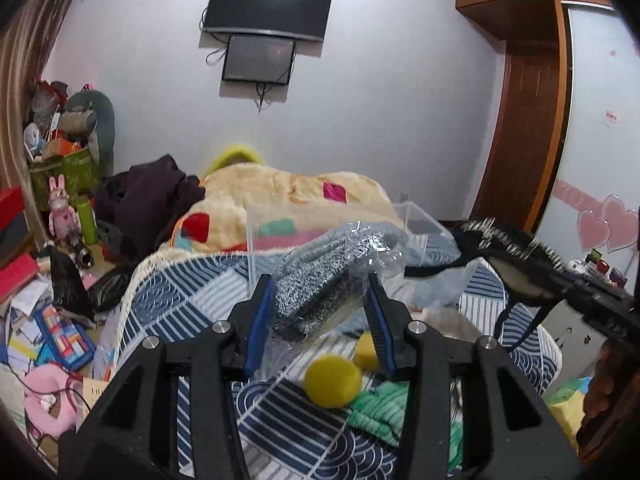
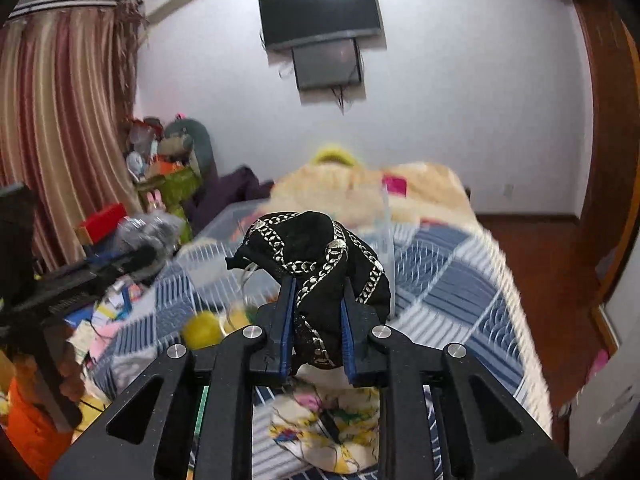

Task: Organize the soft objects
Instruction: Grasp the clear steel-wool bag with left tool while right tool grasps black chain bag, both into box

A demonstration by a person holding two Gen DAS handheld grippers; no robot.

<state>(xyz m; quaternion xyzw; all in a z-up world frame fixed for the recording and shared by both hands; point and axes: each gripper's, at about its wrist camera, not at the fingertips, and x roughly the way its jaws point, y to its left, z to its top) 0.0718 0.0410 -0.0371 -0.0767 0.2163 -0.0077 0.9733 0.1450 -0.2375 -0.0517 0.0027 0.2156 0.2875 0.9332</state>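
Jaws pinch bagged grey knit (image 1: pixel 320 276) and black cap (image 2: pixel 320 276).

motion blur is smearing the patterned quilt (image 2: pixel 460 280), the clear storage bin (image 2: pixel 224 220) and a yellow ball (image 2: pixel 202 330) in the right wrist view. the black chain-trimmed garment (image 2: pixel 320 272) is hiding the bin's middle. the frame's edge is cutting off the wardrobe (image 1: pixel 528 92) in the left wrist view.

No legible text, labels or brands anywhere.
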